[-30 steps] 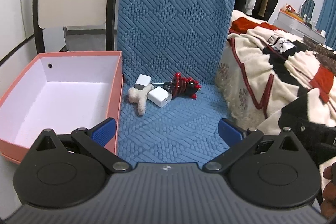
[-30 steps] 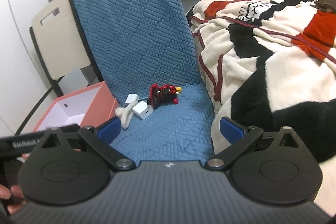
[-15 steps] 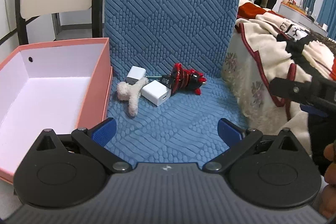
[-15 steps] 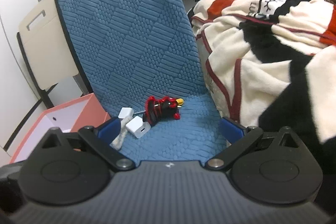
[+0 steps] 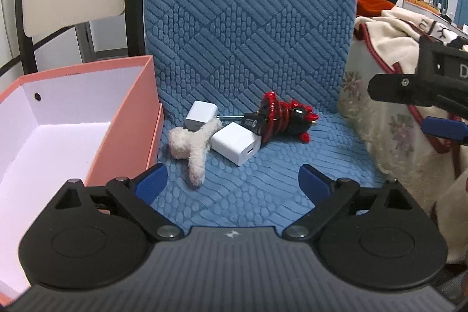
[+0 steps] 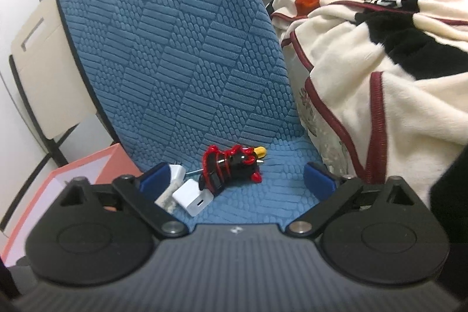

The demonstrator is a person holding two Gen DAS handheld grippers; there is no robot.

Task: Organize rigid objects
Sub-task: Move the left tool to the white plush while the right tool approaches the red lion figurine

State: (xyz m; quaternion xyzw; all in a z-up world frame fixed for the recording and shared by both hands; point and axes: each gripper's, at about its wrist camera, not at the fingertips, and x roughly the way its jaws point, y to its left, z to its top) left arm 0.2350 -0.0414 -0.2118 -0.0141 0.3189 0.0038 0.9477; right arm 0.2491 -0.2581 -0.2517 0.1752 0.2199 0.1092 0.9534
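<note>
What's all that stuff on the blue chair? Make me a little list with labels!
Seat: blue quilted chair cover
Box: open pink shoebox, beside the seat, nothing seen inside
Chargers: two white charger blocks
Soft toy: cream plush, lying across the chargers
Red thing: red-and-black toy, touching the nearer charger
Left claw: open, holding nothing
Right claw: open, holding nothing

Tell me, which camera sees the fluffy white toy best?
The left wrist view. There the fluffy toy lies in full sight on the blue seat, draped over the two white chargers. In the right wrist view only a scrap of it shows, because the right gripper's own left finger hides the rest.
</note>
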